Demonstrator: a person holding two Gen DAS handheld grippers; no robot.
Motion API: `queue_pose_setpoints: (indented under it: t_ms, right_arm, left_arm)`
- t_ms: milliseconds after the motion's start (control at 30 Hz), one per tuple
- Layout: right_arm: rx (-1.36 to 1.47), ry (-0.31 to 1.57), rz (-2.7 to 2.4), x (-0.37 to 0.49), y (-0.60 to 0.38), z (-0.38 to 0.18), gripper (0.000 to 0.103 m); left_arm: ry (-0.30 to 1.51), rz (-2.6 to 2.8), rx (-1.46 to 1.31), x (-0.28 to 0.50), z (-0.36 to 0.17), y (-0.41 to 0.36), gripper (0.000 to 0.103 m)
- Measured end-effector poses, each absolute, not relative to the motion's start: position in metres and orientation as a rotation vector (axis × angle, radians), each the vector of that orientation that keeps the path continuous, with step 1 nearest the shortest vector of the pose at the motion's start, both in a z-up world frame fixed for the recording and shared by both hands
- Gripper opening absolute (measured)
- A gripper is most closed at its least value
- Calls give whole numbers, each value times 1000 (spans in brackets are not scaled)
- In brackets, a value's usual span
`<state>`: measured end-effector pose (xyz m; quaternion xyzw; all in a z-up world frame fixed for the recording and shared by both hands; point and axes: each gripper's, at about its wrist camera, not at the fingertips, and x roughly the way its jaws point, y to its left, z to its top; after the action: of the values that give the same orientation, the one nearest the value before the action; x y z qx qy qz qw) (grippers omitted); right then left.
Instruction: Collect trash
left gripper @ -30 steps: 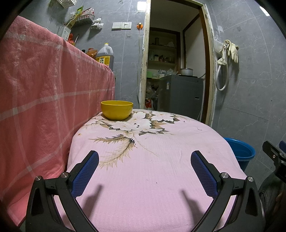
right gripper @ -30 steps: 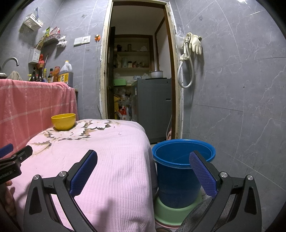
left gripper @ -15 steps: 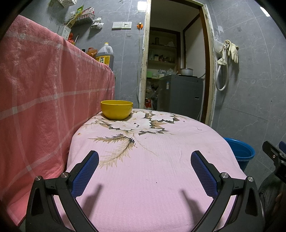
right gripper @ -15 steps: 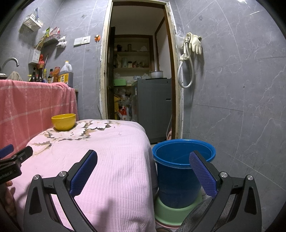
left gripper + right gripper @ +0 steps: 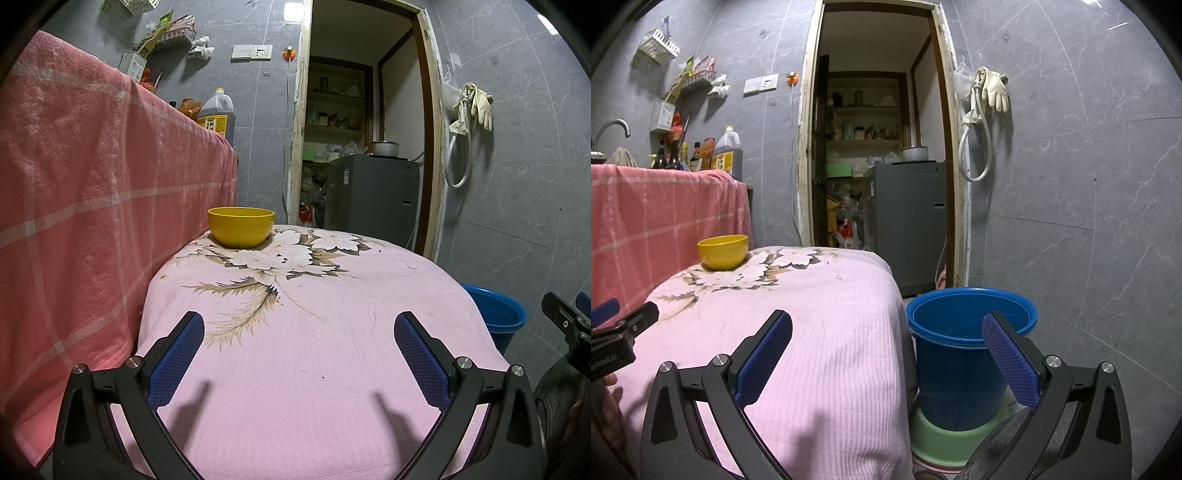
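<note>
We are holding our left gripper (image 5: 299,350) wide open, grasping nothing, over the pink flowered cloth on the worktop (image 5: 314,369). Our right gripper (image 5: 886,350) is wide open too, hanging over the worktop's right edge. A yellow bowl (image 5: 241,226) is sitting at the far left corner, just beside the hanging red cloth (image 5: 92,203), well apart from both grippers. The pink cloth between is lying bare, so we are seeing lots of room to move. The left view is showing only a slice of the blue bucket (image 5: 495,317) past the edge. The right view is showing the whole blue bucket (image 5: 960,350), standing on a green basin (image 5: 942,439) on the floor, touching the cloth's hanging side.
</note>
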<state>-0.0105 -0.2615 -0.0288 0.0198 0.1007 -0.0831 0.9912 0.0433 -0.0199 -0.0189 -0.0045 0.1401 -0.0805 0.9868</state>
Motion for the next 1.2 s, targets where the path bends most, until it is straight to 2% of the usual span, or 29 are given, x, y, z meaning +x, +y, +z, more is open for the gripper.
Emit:
queue_pose_setpoints:
  t_ms: [1200]
  right_arm:
    - [37,208,-166,-9,-259,-31,103]
  left_arm:
    - [287,-160,-11,43,-22,-20,101]
